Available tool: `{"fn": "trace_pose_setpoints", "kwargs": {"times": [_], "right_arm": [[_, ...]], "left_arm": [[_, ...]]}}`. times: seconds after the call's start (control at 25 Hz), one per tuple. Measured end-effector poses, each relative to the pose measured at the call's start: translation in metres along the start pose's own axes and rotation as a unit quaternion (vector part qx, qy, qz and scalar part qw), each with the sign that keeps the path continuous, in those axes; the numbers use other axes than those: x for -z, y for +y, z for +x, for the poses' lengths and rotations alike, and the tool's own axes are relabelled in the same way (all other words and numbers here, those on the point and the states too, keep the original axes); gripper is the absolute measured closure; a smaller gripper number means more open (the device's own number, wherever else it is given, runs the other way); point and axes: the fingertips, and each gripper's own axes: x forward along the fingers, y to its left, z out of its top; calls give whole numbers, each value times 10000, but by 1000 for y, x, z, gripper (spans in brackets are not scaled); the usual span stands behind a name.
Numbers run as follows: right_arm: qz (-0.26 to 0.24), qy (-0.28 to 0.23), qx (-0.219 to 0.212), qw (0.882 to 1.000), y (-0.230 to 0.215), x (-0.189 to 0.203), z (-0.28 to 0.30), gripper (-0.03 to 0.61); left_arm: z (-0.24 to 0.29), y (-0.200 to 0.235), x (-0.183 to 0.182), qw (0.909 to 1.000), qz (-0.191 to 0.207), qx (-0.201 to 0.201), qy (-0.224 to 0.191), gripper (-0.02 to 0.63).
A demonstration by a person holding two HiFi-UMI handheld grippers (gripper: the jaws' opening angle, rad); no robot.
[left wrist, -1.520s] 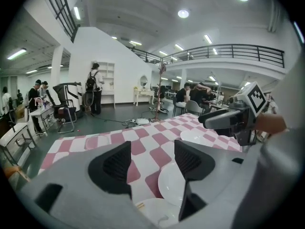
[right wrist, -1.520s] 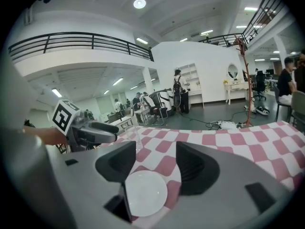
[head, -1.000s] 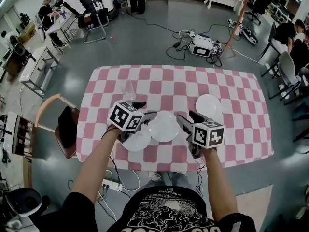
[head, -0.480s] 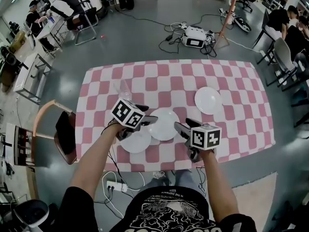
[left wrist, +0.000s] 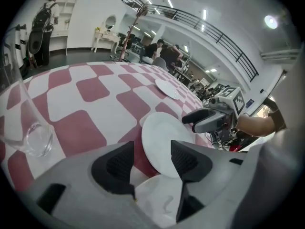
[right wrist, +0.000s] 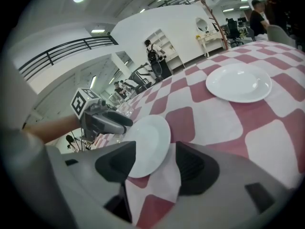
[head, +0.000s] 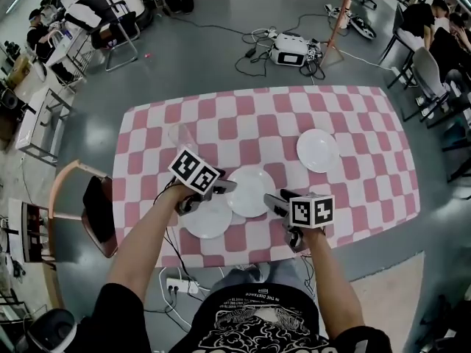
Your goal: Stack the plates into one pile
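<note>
Counter (head: 368, 197) covered with a pink-and-white checked cloth. Three white plates on it, none stacked yet.

- Middle plate (head: 250, 191): flat on the cloth, roughly midway between the left and right edges, in the half towards the near edge.
- Near plate (head: 208, 218): close to the near edge, left of the middle plate. The two rims met; could not tell whether one overlapped the other.
- Far plate (head: 318, 150): alone towards the right edge, well apart from the other two.
- Clear glass (head: 180, 134): upright, towards the left edge, beyond the near plate.

Left hand-held gripper (head: 221, 188): pointed down over the spot where the near and middle plates met. Jaws stood apart and had just been closing a little. In the left gripper view the middle plate showed through the gap and the near plate's rim lay below the jaws, but neither pad pressed on a plate, so nothing was clamped.

Right hand-held gripper (head: 274, 199): low over the cloth just right of the middle plate, by the near edge, tilted down. Jaws stood wide apart. The right gripper view showed bare cloth between the pads, the middle plate's rim just beyond the left pad, and nothing held.

The two grippers faced each other across the middle plate.

Off the counter: wooden chair (head: 88, 197) by the left edge, power strip (head: 180, 285) on the floor under the near edge.
</note>
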Motion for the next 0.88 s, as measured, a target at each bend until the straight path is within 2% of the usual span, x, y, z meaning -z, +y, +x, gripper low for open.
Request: {"fn": "trace_pose_setpoints", "kwargs": {"times": [0.2,0.4,0.76,0.8,0.88], "right_arm": [[208,167,14,9996,-3,5,6,324],[410,320,-78,9986,0,6,8,327],[933,400,-262,9945,4,6,11,351],[952,407,-252,9943,4,7,11,353],[990,427,-241,9939,2,7,11,359]], "left_arm": [[11,4,4,9997,43,5,245,383],[10,11,4,9996,-72,-25,285,433],[11,8,3,9990,-164,-15,419,436],[13,5,4,9989,-135,23,450,459],[17,1,5,9987,-63,35,509,463]]}}
